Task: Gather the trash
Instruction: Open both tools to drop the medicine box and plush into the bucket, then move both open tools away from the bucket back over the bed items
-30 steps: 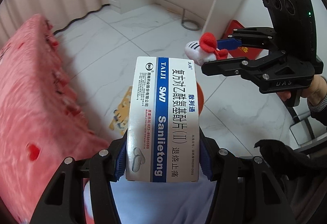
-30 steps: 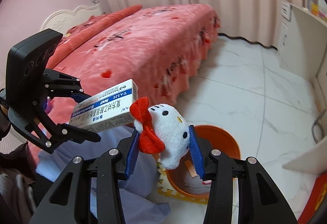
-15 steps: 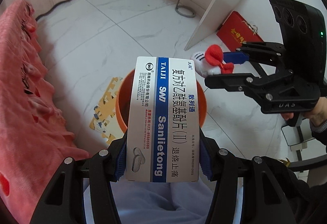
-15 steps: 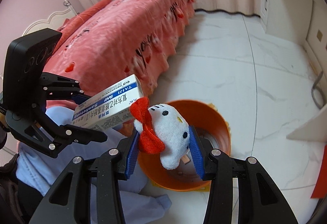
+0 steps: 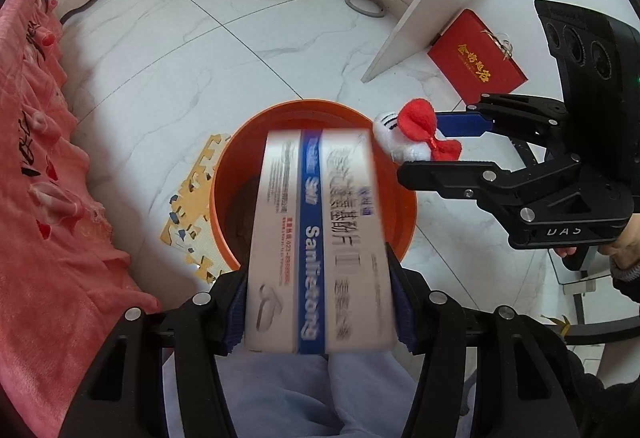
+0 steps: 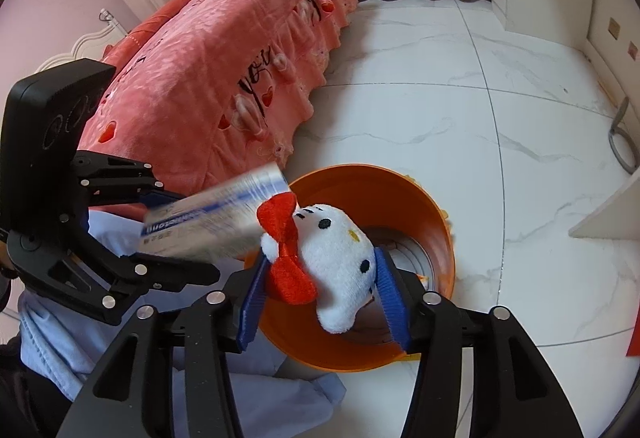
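An orange bin [image 5: 224,174] stands on the white marble floor [image 5: 208,50] at the centre of the left wrist view. Its inside wall is bare orange, and the bottom looks dark there, mostly hidden behind the box. In the right wrist view the bin [image 6: 404,194] sits at centre, and its bottom shows a pale ring with a small scrap near the right wall; what the scrap is cannot be told.

The left gripper [image 5: 318,302] sits at the bottom of its own frame with its blue pads on both sides of a medicine box [image 5: 316,238]. The box is blurred, and whether the pads clamp it or have let go cannot be told. It is white with a blue band down its middle and the word "Sanlietong", and its far end reaches over the bin's opening. From the right wrist view the same box [image 6: 216,218] is a tilted smear at centre left, just beside the left gripper [image 6: 168,230].

The right gripper [image 6: 320,290] is clenched on a plush cat toy [image 6: 340,258], held over the near rim of the bin. The toy is white with black eyes, a yellow nose and a red bow on one ear. In the left wrist view the toy [image 5: 404,142] and the right gripper [image 5: 420,142] appear at centre right, beside the bin's right rim.

A pink bed [image 6: 208,78] fills the upper left of the right wrist view. A yellow foam mat [image 5: 192,210] lies under the bin's left side, and a red gift bag [image 5: 476,58] leans at upper right.
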Available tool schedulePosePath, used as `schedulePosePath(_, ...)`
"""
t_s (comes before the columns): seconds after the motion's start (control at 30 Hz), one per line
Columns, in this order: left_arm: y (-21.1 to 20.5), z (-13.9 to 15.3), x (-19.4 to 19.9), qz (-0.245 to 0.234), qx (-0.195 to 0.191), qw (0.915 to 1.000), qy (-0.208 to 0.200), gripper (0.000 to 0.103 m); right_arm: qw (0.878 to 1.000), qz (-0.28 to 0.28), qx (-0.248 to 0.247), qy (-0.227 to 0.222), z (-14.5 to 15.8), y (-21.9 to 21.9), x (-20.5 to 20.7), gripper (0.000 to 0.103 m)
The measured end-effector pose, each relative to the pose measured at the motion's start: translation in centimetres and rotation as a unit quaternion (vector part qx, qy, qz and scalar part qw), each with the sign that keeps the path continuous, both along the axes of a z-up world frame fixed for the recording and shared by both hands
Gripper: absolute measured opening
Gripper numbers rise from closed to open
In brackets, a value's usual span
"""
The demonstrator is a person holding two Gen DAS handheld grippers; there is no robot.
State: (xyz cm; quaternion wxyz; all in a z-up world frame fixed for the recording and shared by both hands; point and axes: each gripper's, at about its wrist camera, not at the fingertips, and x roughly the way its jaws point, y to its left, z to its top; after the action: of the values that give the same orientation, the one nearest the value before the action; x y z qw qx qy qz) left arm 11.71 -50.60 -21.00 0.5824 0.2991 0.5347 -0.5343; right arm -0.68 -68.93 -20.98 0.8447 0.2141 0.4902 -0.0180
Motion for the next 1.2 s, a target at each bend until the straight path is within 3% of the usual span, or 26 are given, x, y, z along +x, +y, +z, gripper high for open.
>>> schedulePosePath(0.03, 0.0, 0.0, 0.0, 0.003, 0.000, 1.0000, -0.007, 0.074, 1.000, -0.001, 0.000, 0.001, -0.1, 0.0, 0.0, 0.055)
schedulePosePath(0.2, 0.2, -0.1, 0.1, 0.010, -0.001, 0.9999, -0.004, 0.074, 1.000, -0.001, -0.001, 0.006, -0.3, 0.2, 0.0, 0.055)
schedulePosePath(0.37, 0.7, 0.1, 0.0, 0.014, 0.001, 0.9999, -0.003, 0.074, 1.000, -0.006, -0.008, 0.005, -0.1, 0.5, 0.1, 0.066)
schedulePosePath(1.0, 3.6, 2.5, 0.3, 0.032, -0.006, 0.9991, -0.025, 0.074, 0.999, 0.021, -0.021, -0.013, 3.1, 3.1, 0.8, 0.066)
schedulePosePath(1.1, 4.6, 3.3, 0.3, 0.039, -0.012, 0.9986, -0.033, 0.082, 0.999, 0.031, -0.030, -0.019, 4.3, 4.0, 0.8, 0.066)
schedulePosePath(1.2, 5.8, 4.4, 0.3, 0.048, -0.022, 0.9979, -0.038, 0.082, 0.998, 0.044, -0.043, -0.027, 5.6, 5.2, 1.1, 0.068)
